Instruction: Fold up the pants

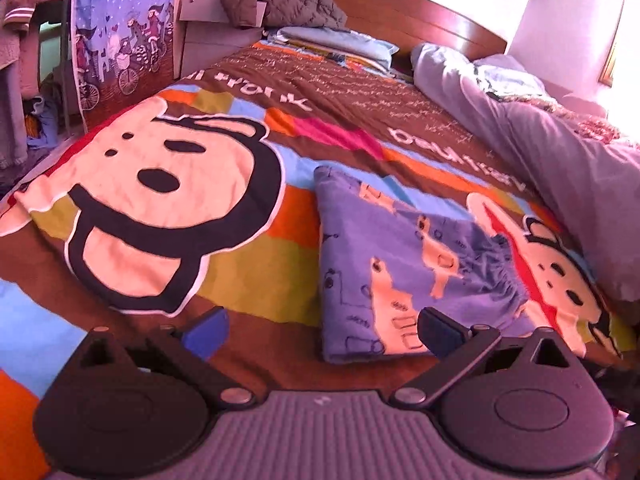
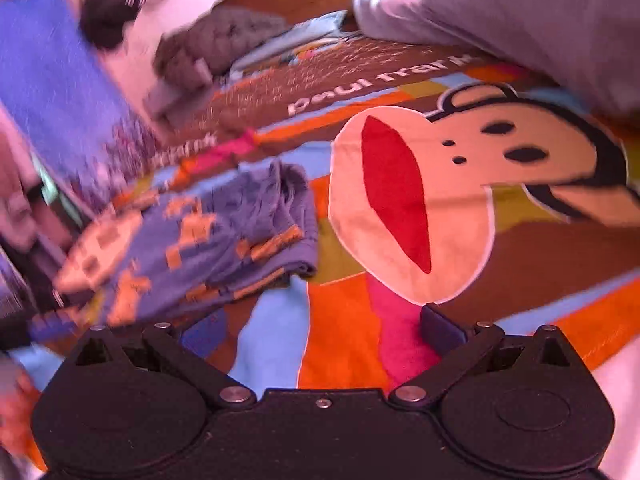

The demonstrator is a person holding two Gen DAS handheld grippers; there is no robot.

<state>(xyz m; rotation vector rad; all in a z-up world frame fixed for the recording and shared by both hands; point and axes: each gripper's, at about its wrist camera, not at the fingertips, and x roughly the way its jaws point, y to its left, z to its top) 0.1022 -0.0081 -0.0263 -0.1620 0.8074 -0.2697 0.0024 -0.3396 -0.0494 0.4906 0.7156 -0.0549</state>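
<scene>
Left tongs (image 1: pixel 322 330): mine, spread wide, empty.
Right tongs (image 2: pixel 322 330): spread wide, empty.
Pants (image 1: pixel 400 264): compact folded rectangle on bedspread (image 1: pixel 248 280), untouched.
Progress: folding looks complete; possibly tidying left.

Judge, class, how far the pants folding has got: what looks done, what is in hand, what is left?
Done: the blue patterned pants lie on the bedspread as a compact folded bundle, elastic waistband showing. In hand: nothing; the left gripper and right gripper are both open and empty, clear of the cloth. Left: perhaps only tidying the rumpled edge, if anything.
</scene>
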